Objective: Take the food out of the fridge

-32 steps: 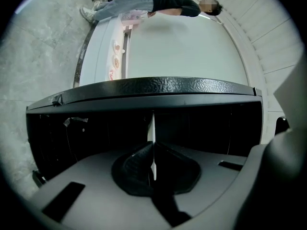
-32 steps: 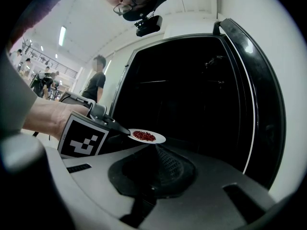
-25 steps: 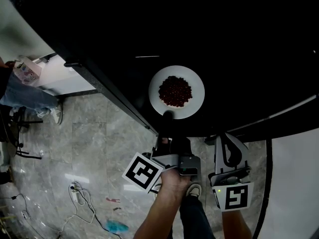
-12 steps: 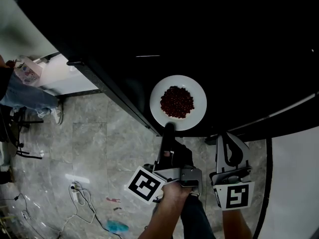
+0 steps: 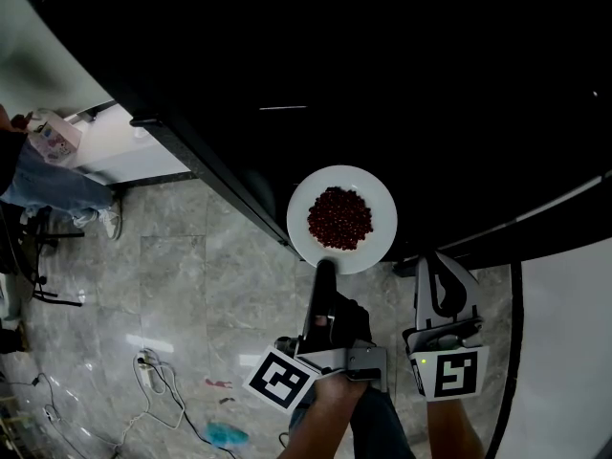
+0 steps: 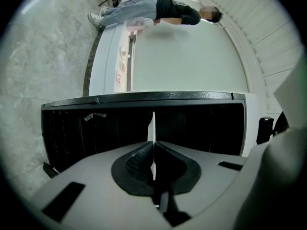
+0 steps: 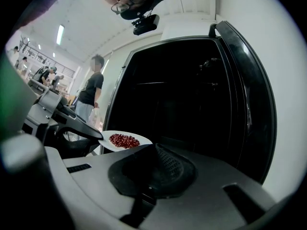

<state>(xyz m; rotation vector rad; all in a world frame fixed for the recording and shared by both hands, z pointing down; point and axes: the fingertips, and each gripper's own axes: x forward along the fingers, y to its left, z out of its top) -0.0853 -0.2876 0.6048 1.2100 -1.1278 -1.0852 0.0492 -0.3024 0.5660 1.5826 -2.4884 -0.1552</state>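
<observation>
Two grippers: held side by side in front of the open fridge (image 5: 430, 84).
Left gripper (image 5: 325, 268): jaws are pressed together on the near rim of the white plate (image 5: 381, 220); the rim is seen edge-on between them in the left gripper view.
Right gripper (image 5: 437, 266): jaws are pressed together, nothing is gripped.
Food (image 5: 338, 217): a heap of dark red pieces is carried at the plate's middle.
Plate: held level at the front edge of the dark fridge opening, above the marble floor (image 5: 191, 275).

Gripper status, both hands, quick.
Left gripper: closed on the rim of the plate.
Right gripper: closed, holding nothing.
</observation>
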